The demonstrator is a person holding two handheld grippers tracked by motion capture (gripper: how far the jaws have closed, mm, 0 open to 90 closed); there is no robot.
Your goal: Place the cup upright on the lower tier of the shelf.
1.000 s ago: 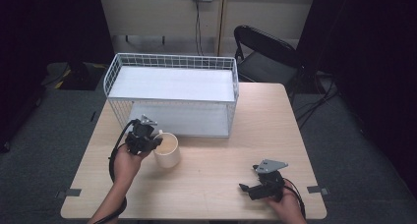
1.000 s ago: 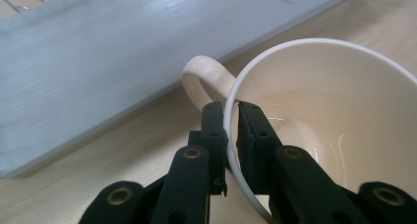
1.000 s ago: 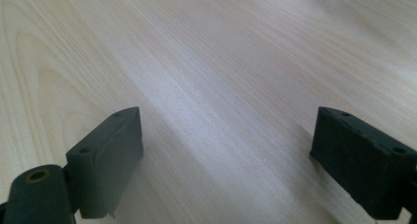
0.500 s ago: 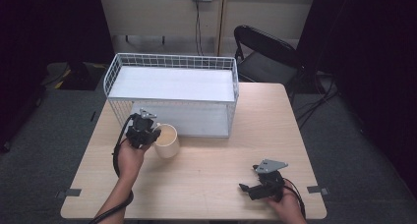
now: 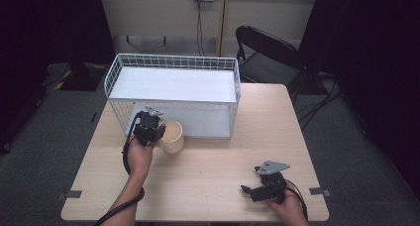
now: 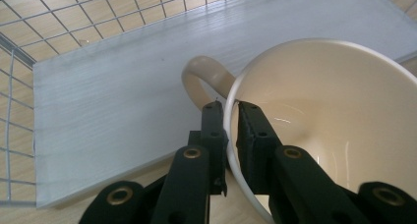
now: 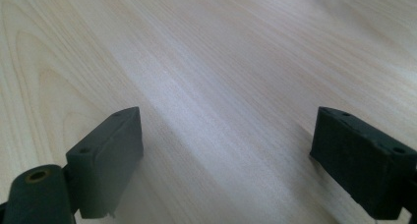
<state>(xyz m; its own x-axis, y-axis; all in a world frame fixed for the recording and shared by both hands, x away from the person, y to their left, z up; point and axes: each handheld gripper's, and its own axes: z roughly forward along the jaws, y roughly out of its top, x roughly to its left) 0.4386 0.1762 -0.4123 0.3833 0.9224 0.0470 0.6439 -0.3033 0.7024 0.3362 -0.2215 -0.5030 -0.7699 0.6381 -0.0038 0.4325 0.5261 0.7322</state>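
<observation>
Since the earlier frames, the left gripper (image 5: 157,132) has carried the cream mug (image 5: 172,137) a little nearer the wire basket (image 5: 174,62), and the mug now sits just in front of the basket's front wall. Its fingers (image 6: 215,130) are pinched tight on the mug's rim, one inside and one outside, right beside the handle (image 6: 202,75), which points toward the basket. The mug is tipped, its mouth facing the left hand (image 5: 139,155), whose forearm reaches up from the bench's (image 5: 297,137) near edge. Getting the mug in looks to call for a lift over the basket wall. Well away from the basket, the right gripper (image 5: 257,185) rests on the bench, fingers (image 7: 105,157) spread wide and empty.
</observation>
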